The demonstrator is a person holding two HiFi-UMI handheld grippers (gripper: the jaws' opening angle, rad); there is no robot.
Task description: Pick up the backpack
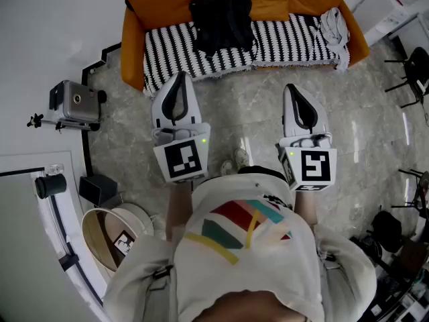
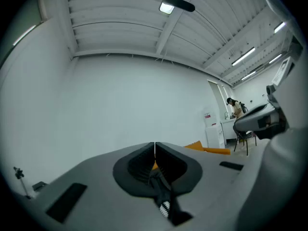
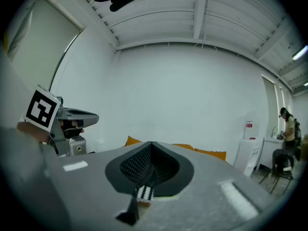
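As left gripper (image 1: 177, 79) and right gripper (image 1: 292, 89) fingers sit pressed together, empty, we judge top-centre backpack (image 1: 223, 20) soft, floppy; grip its upper fabric.

Room with orange sofa (image 1: 134, 32)
Striped cover (image 1: 167, 56) on its seat; grey marble floor (image 1: 248, 109); white walls (image 2: 120, 100); beamed ceiling (image 2: 115, 28).

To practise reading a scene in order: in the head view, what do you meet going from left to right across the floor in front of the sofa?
Silver camera on its stand → left hand-held gripper → right hand-held gripper → black chair.
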